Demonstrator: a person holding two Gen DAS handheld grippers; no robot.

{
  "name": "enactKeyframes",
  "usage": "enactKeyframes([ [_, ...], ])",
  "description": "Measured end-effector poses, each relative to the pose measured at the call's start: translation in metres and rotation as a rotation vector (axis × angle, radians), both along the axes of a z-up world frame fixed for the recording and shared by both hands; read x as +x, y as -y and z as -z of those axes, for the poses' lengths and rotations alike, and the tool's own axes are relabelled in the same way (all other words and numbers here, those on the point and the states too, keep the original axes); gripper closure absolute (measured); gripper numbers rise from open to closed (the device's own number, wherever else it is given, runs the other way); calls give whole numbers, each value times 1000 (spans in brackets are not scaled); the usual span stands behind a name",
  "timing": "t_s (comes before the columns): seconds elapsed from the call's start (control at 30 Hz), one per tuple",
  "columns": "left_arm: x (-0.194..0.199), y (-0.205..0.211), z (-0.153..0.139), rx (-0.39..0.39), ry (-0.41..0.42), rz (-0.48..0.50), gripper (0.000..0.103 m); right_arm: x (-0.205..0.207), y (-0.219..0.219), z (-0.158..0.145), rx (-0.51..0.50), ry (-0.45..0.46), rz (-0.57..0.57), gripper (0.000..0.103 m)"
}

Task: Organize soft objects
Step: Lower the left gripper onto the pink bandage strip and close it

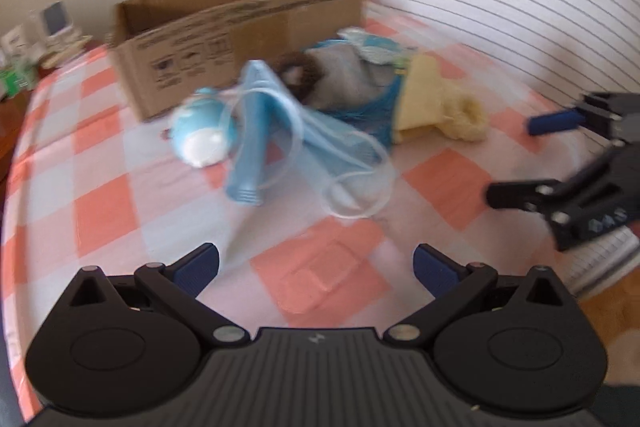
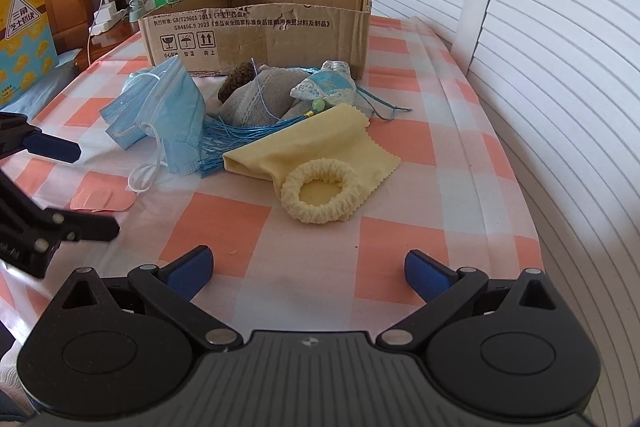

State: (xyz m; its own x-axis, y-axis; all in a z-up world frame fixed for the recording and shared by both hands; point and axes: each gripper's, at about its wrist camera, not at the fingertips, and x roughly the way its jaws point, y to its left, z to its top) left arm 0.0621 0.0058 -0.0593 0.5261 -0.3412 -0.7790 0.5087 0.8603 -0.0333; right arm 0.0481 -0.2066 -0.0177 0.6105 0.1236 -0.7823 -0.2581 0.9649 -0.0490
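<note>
Both tools (image 1: 316,267) (image 2: 306,269) agape, empty

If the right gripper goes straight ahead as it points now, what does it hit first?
Most likely the yellow scrunchie, lying on the yellow cloth ahead of the open right gripper. Only bare checked cover lies between; depth is uncertain.

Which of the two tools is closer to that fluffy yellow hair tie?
The right tool, as far as I can judge. The yellow hair tie lies straight ahead of its open fingers. The left tool points toward the blue face mask, with the hair tie farther off to its right.
</note>
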Motion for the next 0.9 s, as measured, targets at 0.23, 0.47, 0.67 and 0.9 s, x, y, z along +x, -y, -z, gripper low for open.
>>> enactKeyframes([
  [0.23, -15, 16, 0, -21, -68, 200, 1, 1, 3, 0, 8, 2, 14, 0],
  [0.47, -22, 12, -7, -45, -65, 202, 8, -2, 4, -1, 14, 7, 3, 0],
  [0.67, -11, -3, -12, -56, -35, 151, 38, -3, 3, -2, 17, 13, -3, 0],
  [0.9, -12, -5, -8, -39, -28, 171, 69, -4, 2, -4, 20, 16, -2, 0],
])
